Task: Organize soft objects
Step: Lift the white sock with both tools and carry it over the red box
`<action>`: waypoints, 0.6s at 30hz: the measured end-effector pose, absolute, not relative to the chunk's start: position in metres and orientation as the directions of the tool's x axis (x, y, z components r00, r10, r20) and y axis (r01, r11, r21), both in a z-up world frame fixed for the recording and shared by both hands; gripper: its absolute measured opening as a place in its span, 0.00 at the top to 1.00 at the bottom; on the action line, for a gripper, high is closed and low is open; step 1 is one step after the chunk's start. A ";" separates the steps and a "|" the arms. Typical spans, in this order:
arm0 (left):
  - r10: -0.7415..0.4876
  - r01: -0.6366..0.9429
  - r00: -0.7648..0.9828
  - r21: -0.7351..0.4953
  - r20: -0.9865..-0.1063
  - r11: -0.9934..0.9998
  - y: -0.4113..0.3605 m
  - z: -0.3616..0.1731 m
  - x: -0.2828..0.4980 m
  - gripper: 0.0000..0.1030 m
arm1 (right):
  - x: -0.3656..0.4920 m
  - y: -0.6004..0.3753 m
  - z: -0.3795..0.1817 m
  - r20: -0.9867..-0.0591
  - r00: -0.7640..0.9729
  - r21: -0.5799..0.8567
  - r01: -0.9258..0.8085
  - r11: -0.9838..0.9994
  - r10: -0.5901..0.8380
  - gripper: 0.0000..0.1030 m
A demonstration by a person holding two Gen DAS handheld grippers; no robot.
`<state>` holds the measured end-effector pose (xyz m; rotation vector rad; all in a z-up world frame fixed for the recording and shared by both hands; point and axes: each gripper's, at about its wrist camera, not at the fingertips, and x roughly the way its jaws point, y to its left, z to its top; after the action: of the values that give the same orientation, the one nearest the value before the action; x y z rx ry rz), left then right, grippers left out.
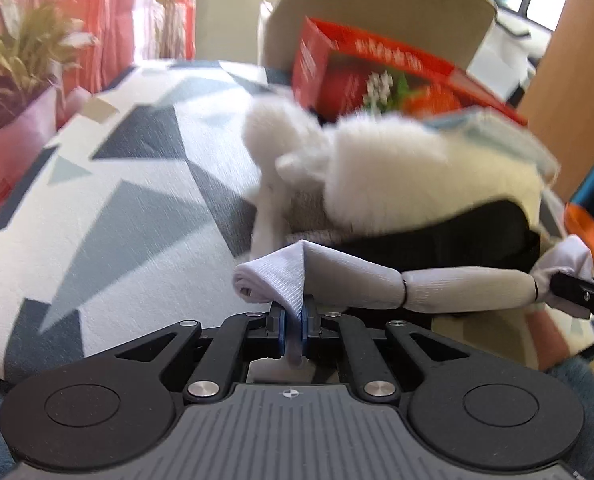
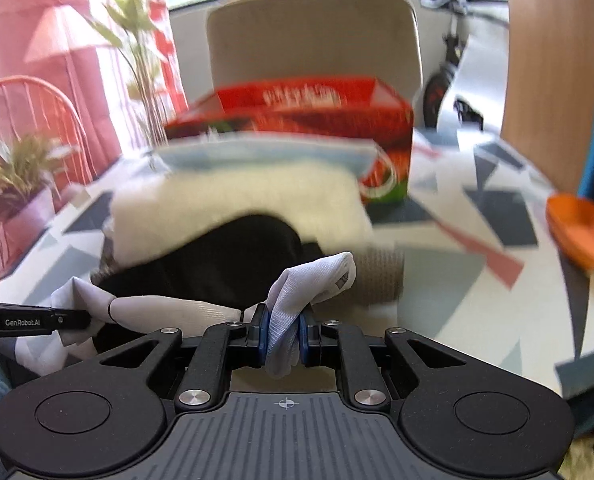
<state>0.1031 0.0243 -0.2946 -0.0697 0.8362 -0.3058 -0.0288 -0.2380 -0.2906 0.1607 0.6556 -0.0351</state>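
A long white cloth [image 1: 357, 284], rolled and pinched by dark bands, is stretched between my two grippers. My left gripper [image 1: 293, 314] is shut on its left end. My right gripper [image 1: 557, 280] holds the other end at the right edge. In the right wrist view my right gripper [image 2: 283, 334] is shut on a bunched end of the white cloth [image 2: 169, 310], and my left gripper [image 2: 85, 318] grips the far end at the left. Just behind lies a pile of soft things: a fluffy white piece [image 1: 397, 168], a black piece [image 2: 225, 264] and a light blue fabric [image 2: 265, 156].
A red printed box [image 2: 309, 112] stands behind the pile on the table with the grey triangle cloth [image 1: 117, 220]. A beige chair back [image 2: 313, 36] rises beyond it. A potted plant [image 1: 17, 64] is at the left and an orange object [image 2: 581, 228] at the right.
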 end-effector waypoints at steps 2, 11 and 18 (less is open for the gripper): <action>-0.297 0.229 0.662 -0.192 -0.688 0.954 0.027 -0.288 0.101 0.92 | -0.030 -0.239 -0.285 -0.587 0.809 0.148 0.077 0.986 0.025 0.87; -0.293 0.230 0.742 -0.182 -0.602 0.956 0.028 -0.265 0.093 0.92 | -0.031 -0.241 -0.270 -0.537 0.842 0.171 0.049 0.984 0.051 0.87; -0.298 0.226 0.749 -0.194 -0.592 0.955 0.028 -0.235 0.107 0.92 | -0.018 -0.243 -0.244 -0.493 0.867 0.153 0.002 0.988 0.074 0.87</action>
<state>0.1067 0.0285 -0.2349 -0.1127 0.6661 -0.2870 -0.0183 -0.2432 -0.2438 0.1504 0.5208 0.0378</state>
